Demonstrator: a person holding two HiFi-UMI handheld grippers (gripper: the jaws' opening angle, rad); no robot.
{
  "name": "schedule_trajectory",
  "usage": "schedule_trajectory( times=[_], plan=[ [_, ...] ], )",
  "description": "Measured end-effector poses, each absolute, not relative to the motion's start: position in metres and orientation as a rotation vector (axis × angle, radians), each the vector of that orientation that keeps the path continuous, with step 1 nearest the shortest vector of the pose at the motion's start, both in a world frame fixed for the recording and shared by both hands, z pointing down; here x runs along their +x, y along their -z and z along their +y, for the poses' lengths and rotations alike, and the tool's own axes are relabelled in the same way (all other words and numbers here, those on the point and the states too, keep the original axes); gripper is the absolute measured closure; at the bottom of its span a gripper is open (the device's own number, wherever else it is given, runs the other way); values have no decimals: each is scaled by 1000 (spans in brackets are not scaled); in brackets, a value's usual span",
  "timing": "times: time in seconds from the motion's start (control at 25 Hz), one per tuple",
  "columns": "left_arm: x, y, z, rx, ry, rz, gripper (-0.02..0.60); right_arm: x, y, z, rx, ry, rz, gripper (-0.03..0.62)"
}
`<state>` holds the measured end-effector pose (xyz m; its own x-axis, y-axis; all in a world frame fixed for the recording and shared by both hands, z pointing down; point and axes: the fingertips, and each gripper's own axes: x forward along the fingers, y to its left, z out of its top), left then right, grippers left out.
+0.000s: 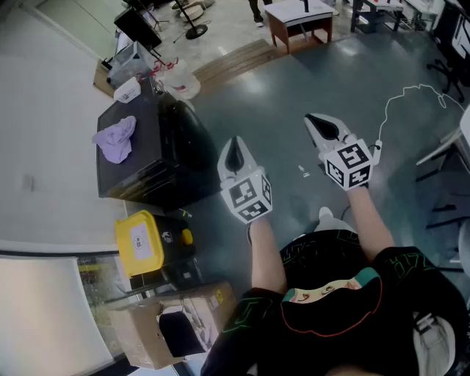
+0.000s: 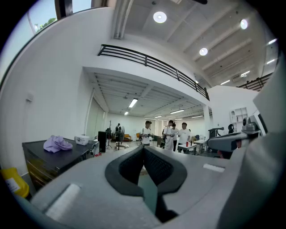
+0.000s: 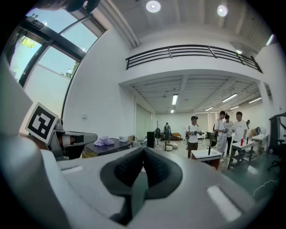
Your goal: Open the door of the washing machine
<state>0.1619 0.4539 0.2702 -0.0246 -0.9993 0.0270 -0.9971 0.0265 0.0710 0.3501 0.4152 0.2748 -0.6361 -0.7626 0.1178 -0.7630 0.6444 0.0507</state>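
The washing machine (image 1: pixel 158 165) is a black box at the left of the head view, with a purple cloth (image 1: pixel 115 139) lying on its top. Its door looks closed, though the dark front shows little detail. My left gripper (image 1: pixel 235 150) hangs in the air just right of the machine, shut and empty, touching nothing. My right gripper (image 1: pixel 317 123) is further right over the floor, also shut and empty. In the left gripper view the shut jaws (image 2: pixel 143 150) point past the machine (image 2: pixel 53 159) at the left. In the right gripper view the gripper (image 3: pixel 143 151) faces the open hall, with the machine (image 3: pixel 105 146) at the left.
A yellow container (image 1: pixel 139 242) and a cardboard box (image 1: pixel 158 330) stand near the machine's close side. A white tub (image 1: pixel 127 89) sits at the machine's far end. A small table (image 1: pixel 297 22) and a white cable (image 1: pixel 411 95) are on the floor ahead. Several people (image 2: pixel 172 134) stand far off.
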Motion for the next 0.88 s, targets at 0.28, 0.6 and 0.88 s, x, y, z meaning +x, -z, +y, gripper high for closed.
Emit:
schedule_trajectory(
  times=[0.28, 0.6, 0.88],
  plan=[
    [159, -261, 448, 2159, 72, -2212, 571, 357, -262, 406, 1366, -9, -2743, 591],
    [171, -272, 413, 2190, 63, -2174, 571, 392, -264, 364, 1502, -52, -2687, 591],
    [185, -289, 353, 2205, -12, -2148, 571, 407, -283, 305, 1530, -123, -2674, 591]
  ],
)
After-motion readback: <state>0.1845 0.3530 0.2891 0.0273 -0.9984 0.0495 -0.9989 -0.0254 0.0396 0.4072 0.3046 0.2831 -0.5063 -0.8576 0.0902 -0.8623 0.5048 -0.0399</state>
